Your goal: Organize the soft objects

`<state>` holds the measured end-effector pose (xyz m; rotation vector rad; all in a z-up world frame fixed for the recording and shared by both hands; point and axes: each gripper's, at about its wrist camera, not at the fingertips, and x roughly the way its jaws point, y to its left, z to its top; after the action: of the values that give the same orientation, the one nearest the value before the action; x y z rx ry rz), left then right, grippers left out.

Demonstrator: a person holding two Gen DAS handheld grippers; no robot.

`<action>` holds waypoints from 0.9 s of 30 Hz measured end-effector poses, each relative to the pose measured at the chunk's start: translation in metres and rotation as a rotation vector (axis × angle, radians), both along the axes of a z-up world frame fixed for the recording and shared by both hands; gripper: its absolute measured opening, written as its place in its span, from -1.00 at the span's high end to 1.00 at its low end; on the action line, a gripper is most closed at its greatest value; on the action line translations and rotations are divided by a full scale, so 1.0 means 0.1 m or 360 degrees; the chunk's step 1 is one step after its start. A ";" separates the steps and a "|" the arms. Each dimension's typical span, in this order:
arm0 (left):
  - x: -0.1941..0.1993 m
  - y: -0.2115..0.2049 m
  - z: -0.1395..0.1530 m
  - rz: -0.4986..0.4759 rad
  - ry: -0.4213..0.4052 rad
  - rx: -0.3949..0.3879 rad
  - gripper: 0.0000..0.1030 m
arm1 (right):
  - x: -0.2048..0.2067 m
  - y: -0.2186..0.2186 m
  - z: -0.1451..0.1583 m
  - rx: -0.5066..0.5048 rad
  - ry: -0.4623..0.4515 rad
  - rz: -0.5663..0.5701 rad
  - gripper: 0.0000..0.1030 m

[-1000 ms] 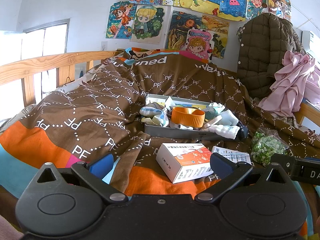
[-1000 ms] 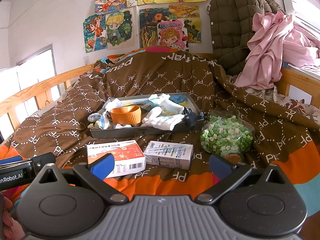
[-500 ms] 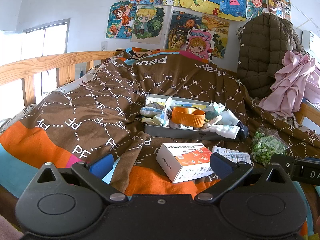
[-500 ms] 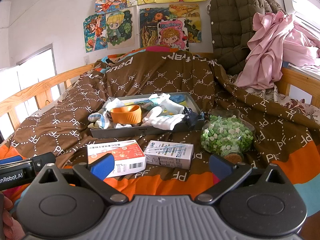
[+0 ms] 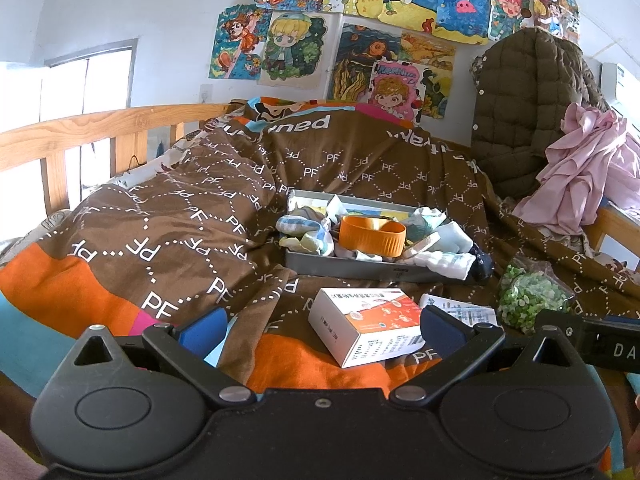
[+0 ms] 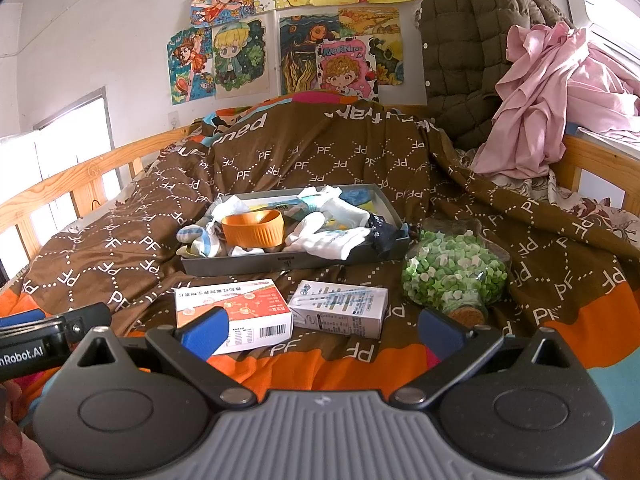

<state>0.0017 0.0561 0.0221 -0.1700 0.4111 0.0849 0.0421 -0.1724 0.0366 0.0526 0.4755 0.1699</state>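
While the left gripper [image 5: 320,330] hangs low over the near edge of the bed [image 5: 168,240], its blue pads [image 5: 202,330] stand wide apart with nothing between them. From the left wrist, a grey tray [image 5: 360,266] sits well ahead on the brown quilt, its long axis running left to right. Socks [image 5: 306,232] are heaped in it around an orange cup [image 5: 372,234], and one white sock [image 5: 446,262] droops over the front rim. A red-and-white box [image 5: 368,324] lies just ahead of the right pad. Only this view shows the right gripper's side, a black bar at the right edge.

From the right wrist, the right gripper [image 6: 320,330] is likewise low, level and spread wide, holding nothing. Here the tray [image 6: 288,262] is seen more squarely, with a dark sock [image 6: 382,232] at its right end. A second, pale box [image 6: 340,308] lies whole beside the red one [image 6: 234,314], and a bag of green pieces [image 6: 452,272] sits right of the tray. The left gripper's body shows at the left edge, with fingers [image 6: 12,432] of a hand below.
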 end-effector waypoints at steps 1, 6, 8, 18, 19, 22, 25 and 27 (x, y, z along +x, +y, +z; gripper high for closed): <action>0.00 0.00 0.00 -0.0003 -0.0001 0.0003 -0.99 | 0.00 0.00 0.00 0.0000 0.0000 0.0000 -1.00; 0.00 -0.01 0.01 0.0003 0.0015 0.0001 -0.99 | 0.00 0.00 0.00 0.0000 0.0000 0.0001 -1.00; 0.02 -0.04 0.02 -0.0005 0.0037 -0.0023 -0.99 | 0.00 0.00 0.00 0.0000 0.0001 0.0001 -1.00; 0.03 -0.02 0.00 -0.0044 0.0077 -0.0099 -0.99 | 0.00 0.00 0.00 0.0000 0.0003 0.0001 -1.00; 0.04 -0.03 0.00 -0.0039 0.0080 -0.0097 -0.99 | 0.00 0.00 0.01 -0.0001 0.0003 0.0001 -0.99; 0.04 -0.03 0.00 -0.0029 0.0084 -0.0092 -0.99 | 0.00 0.00 0.01 0.0000 0.0003 0.0000 -1.00; 0.04 -0.03 0.00 -0.0028 0.0086 -0.0091 -0.99 | 0.00 0.00 0.01 -0.0001 0.0003 0.0001 -1.00; 0.04 -0.03 0.00 -0.0029 0.0083 -0.0091 -0.99 | 0.00 0.00 0.01 -0.0001 0.0003 0.0001 -1.00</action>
<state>0.0060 0.0533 0.0220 -0.2205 0.4672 0.0601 0.0422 -0.1719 0.0373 0.0523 0.4777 0.1703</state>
